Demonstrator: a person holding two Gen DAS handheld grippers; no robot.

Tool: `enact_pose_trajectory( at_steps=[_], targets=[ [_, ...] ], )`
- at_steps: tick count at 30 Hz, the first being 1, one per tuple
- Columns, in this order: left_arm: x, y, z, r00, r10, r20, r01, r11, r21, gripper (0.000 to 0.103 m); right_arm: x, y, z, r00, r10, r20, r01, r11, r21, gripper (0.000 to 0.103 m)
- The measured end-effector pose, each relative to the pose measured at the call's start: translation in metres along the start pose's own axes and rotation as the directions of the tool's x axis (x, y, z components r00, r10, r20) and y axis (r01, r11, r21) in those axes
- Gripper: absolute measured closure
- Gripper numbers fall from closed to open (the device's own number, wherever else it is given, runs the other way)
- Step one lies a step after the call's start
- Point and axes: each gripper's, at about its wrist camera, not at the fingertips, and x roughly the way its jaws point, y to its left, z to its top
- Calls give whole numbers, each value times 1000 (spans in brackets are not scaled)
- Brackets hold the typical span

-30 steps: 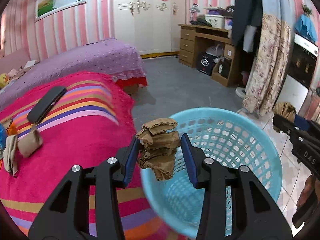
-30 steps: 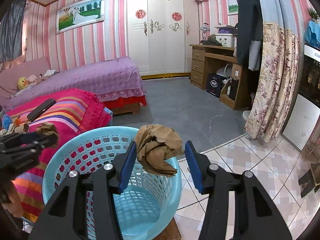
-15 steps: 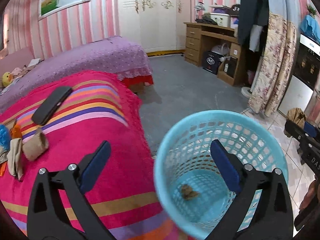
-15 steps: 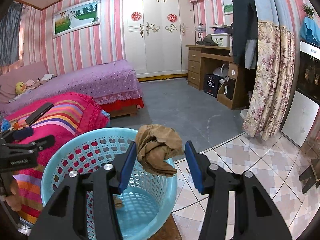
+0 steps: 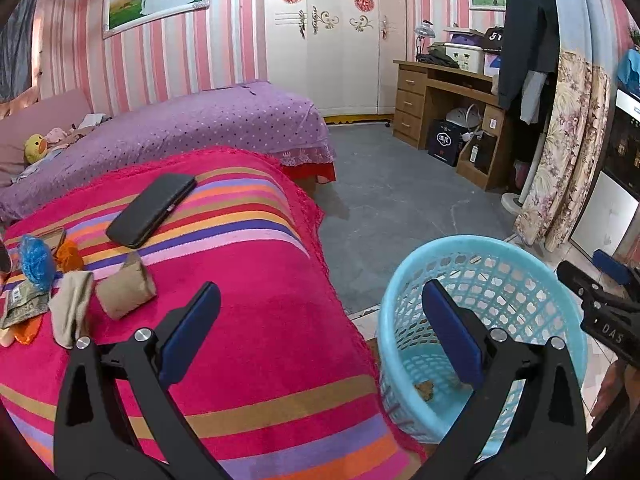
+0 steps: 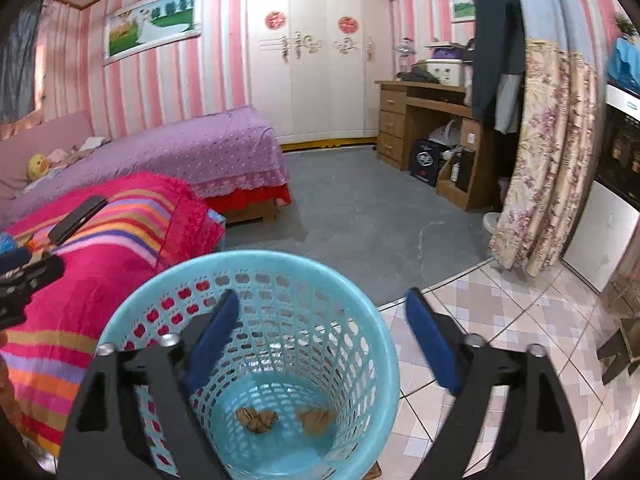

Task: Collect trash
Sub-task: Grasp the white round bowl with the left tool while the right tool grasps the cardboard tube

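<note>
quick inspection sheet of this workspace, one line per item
surface: striped blanket, trash along its left edge
job's things: blue basket on the floor beside the blanket, two crumpled brown wads in its bottom; brown paper lump, beige piece and blue wrapper on the blanket
clutter: black phone
grippers: left gripper open, empty; right gripper open, empty, over the basket
cables: nothing seen
surroundings: purple bed, wooden desk

Open basket [image 6: 256,264] mouth beside bed [image 6: 104,276]
</note>
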Motion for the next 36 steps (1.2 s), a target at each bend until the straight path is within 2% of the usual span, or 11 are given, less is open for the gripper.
enact_pose_trajectory(
  at_steps=[4, 9, 14, 24, 28, 32, 36],
  targets=[
    [-12, 15, 1, 1000, 4, 9, -4, 1000, -11, 6, -8, 9, 7, 999, -22, 29, 21, 1000, 16, 4],
    [-28, 46, 0, 999, 48, 23, -47, 999, -17, 6, -12, 37, 15, 999, 11, 43, -12, 1000, 7, 4],
    [-47, 95, -1, 994, 106, 29, -104, 993, -52, 6, -18, 77, 21, 996, 53, 65, -51, 998, -29, 4],
    [-70, 201, -20, 970, 241, 4, -240, 965, -104, 6, -13, 175, 19, 989, 144, 43, -136, 978, -156, 4],
    [-72, 239, -33, 952, 306, -5, -304, 945, -120, 6, -10, 210, 16, 986, 163, 28, -155, 969, -194, 4],
    [-71, 269, -39, 953, 301, -31, -301, 939, -163, 6, -9, 243, 11, 976, 215, 9, -209, 957, -202, 4],
    [-72, 293, -49, 951, 305, -46, -308, 935, -176, 6, -8, 272, 4, 975, 223, -6, -217, 945, -243, 5]
  ],
)
